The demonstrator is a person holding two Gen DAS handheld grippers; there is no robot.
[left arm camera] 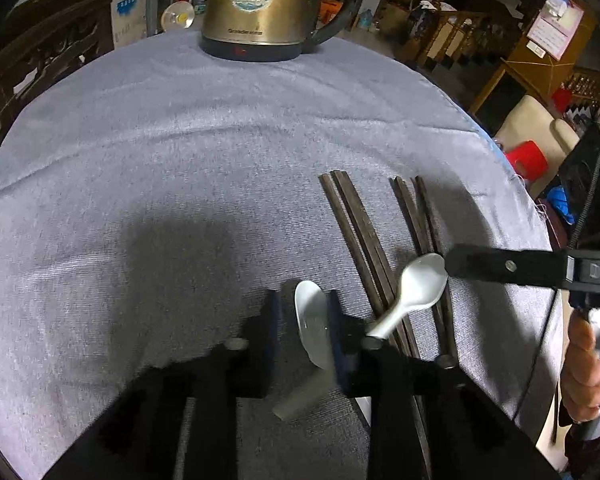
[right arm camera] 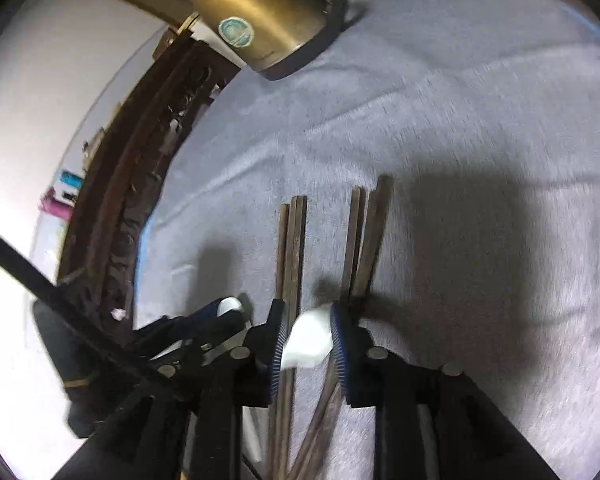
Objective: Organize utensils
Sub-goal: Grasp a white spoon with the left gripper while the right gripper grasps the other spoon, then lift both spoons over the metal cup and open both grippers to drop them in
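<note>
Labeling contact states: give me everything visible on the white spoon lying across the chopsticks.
The white spoon looks like glossy ceramic, in one piece: an oval bowl and a short thick handle. It lies slanted over the dark chopsticks on the grey cloth, bowl up toward the far right, handle running down toward the left gripper. The right gripper has its jaws either side of the bowl; whether the pads press on it is unclear. No chips or dirt show.
</note>
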